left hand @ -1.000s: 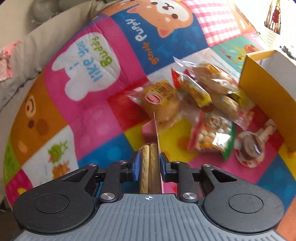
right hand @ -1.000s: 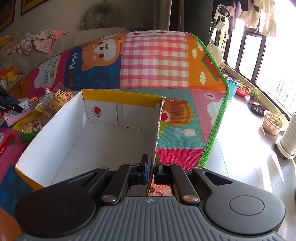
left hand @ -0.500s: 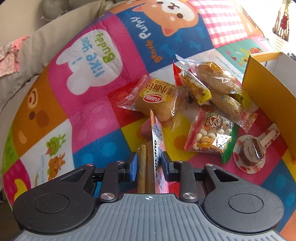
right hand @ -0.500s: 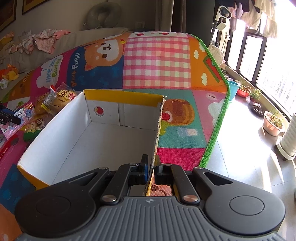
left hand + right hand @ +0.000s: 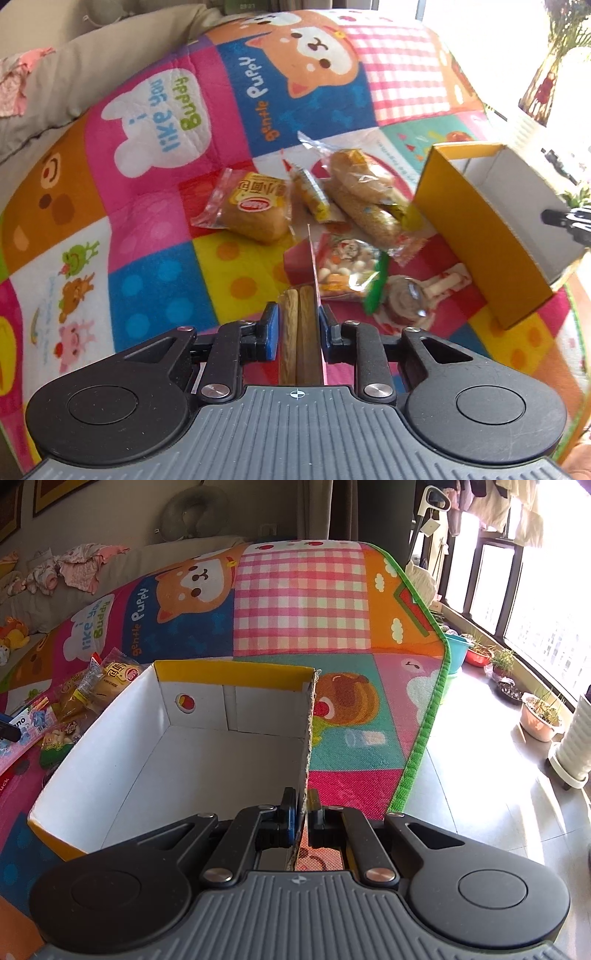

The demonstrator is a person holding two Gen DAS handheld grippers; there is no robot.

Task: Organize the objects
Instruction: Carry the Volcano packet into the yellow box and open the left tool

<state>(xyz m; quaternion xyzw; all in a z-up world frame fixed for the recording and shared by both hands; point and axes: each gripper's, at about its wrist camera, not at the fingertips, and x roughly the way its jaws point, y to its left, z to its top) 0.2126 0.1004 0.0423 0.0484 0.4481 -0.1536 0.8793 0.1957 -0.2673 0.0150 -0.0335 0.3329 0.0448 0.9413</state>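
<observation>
The left claw (image 5: 297, 325), jaws closing on a wafer pack (image 5: 300, 332) held edge-up, has the box (image 5: 480, 236) to its right, where the right claw (image 5: 302, 812) pinches the box's wall.

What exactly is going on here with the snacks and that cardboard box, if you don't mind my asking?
A person with a gripper in each hand is tidying snacks off a colourful play mat. The left gripper is closing on a packet of wafer sticks, lifted above the mat. The right gripper is shut on the side wall of the box, which holds nothing yet. Several wrapped snacks lie beside the box.
</observation>
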